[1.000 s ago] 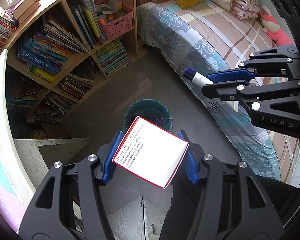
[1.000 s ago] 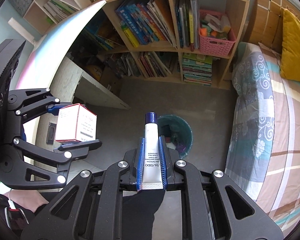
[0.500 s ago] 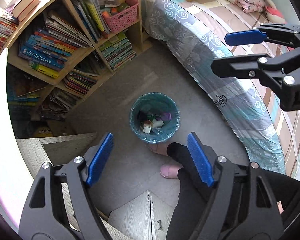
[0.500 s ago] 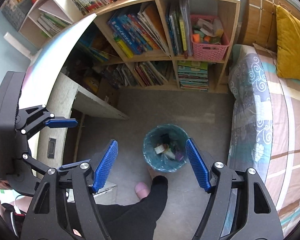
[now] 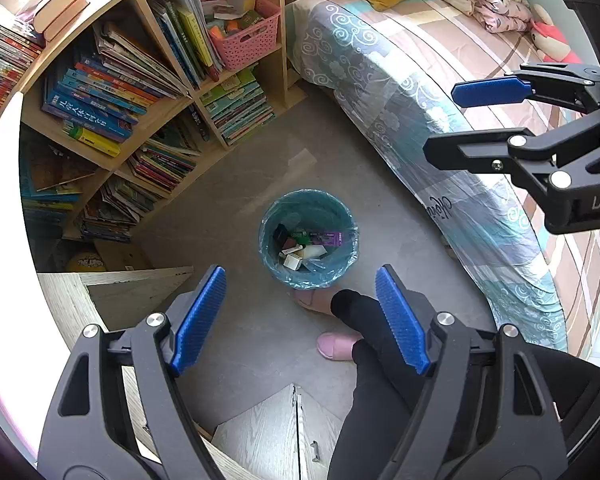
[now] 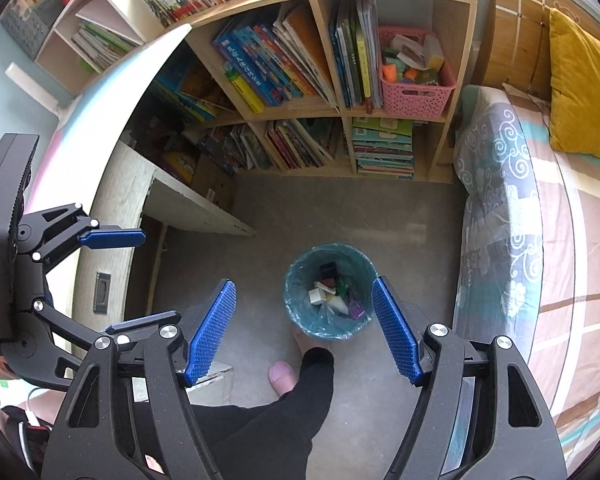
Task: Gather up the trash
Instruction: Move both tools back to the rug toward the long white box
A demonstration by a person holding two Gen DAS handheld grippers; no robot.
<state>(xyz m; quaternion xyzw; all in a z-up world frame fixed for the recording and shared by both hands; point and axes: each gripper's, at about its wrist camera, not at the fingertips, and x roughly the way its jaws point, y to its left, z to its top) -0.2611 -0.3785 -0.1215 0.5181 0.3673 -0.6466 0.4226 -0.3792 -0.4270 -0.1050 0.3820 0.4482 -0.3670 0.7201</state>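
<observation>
Both jaws just opened, nothing between them: left hand-held gripper [image 5: 300,320] released, right hand-held gripper [image 6: 304,332] released. Box and tube gone from grips, presumably dropped among trash in bin [image 5: 308,200], frame centre. Next pickup pending.

The round plastic trash bin [image 5: 342,258] has a see-through blue-green bag. The plastic storage basket [image 6: 416,98] is pink with little holes. The soft bed blanket [image 5: 380,92] has white swirls on grey-blue. The square pillow [image 6: 580,92] is yellow.
</observation>
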